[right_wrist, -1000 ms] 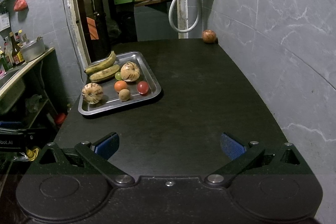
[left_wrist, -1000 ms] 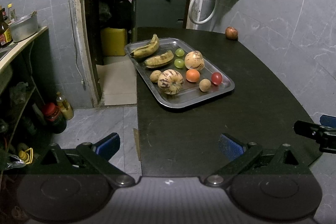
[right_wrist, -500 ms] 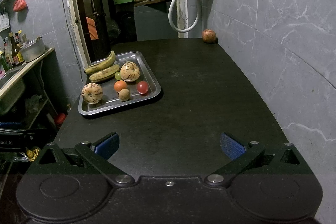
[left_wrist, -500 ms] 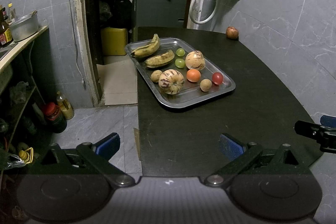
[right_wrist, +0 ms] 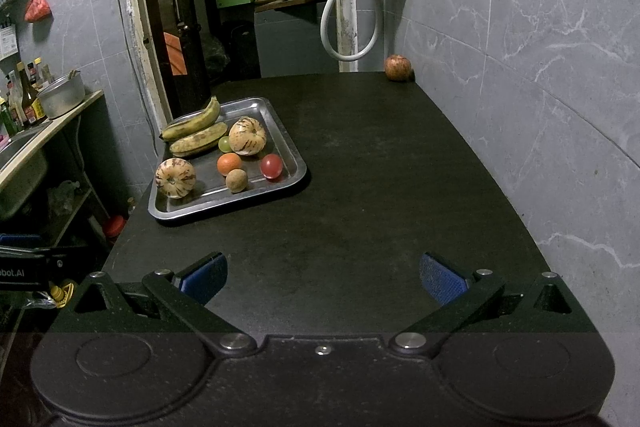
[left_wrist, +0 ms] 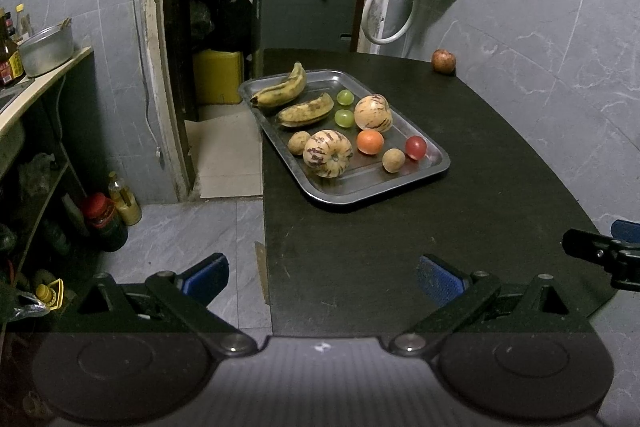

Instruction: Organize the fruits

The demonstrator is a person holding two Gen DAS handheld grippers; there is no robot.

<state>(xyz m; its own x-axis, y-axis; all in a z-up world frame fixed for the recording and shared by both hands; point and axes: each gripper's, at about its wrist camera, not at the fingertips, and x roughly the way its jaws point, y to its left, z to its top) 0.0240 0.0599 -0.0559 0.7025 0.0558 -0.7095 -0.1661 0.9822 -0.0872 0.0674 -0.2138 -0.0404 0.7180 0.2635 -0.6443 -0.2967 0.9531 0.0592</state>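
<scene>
Fruit tray [left_wrist: 436, 169] lies far ahead of both wide-open, empty grippers [left_wrist: 322, 275] [right_wrist: 324, 277], long axis running near-right to far-left.

Metal tray [left_wrist: 438, 163] holds assorted fruit; red apple [left_wrist: 443, 61] lies apart.

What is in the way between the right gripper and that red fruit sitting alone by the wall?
Nothing visible. The right gripper is open over the near end of the black table, and bare tabletop runs to the lone red fruit at the far corner. The tray of fruit sits off to the left.
</scene>
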